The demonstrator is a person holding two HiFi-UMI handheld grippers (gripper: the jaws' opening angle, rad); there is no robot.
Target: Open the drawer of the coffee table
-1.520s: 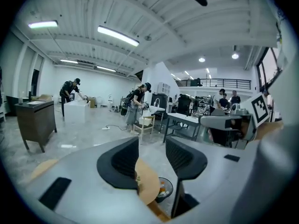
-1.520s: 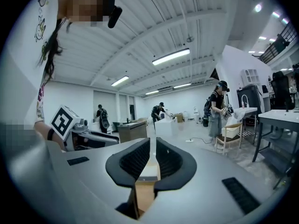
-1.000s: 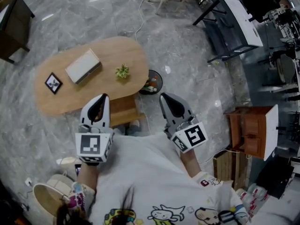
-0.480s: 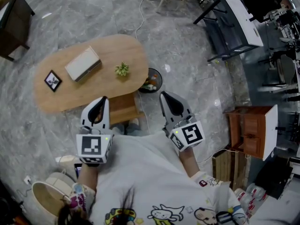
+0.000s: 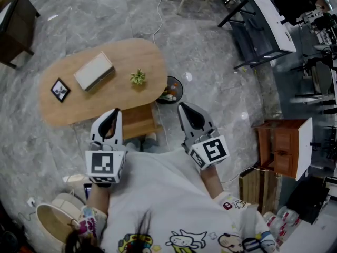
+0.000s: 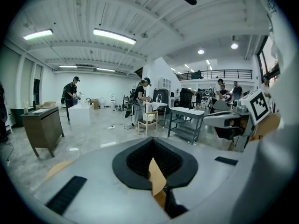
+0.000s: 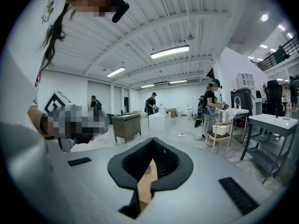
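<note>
The oval wooden coffee table stands on the grey marble floor ahead of me. A wooden drawer box shows under its near edge. My left gripper is held in the air over the table's near edge, just left of that box, jaws shut and empty. To the right of the table my right gripper hovers over the floor, also shut with nothing in it. In the left gripper view and the right gripper view the black jaws meet at the tips, and both look out level across the room.
On the table lie a small picture frame, a pale box and a little green plant. A dark bowl sits on the floor by the table's right end. A wooden cabinet stands at right, a basket at lower left.
</note>
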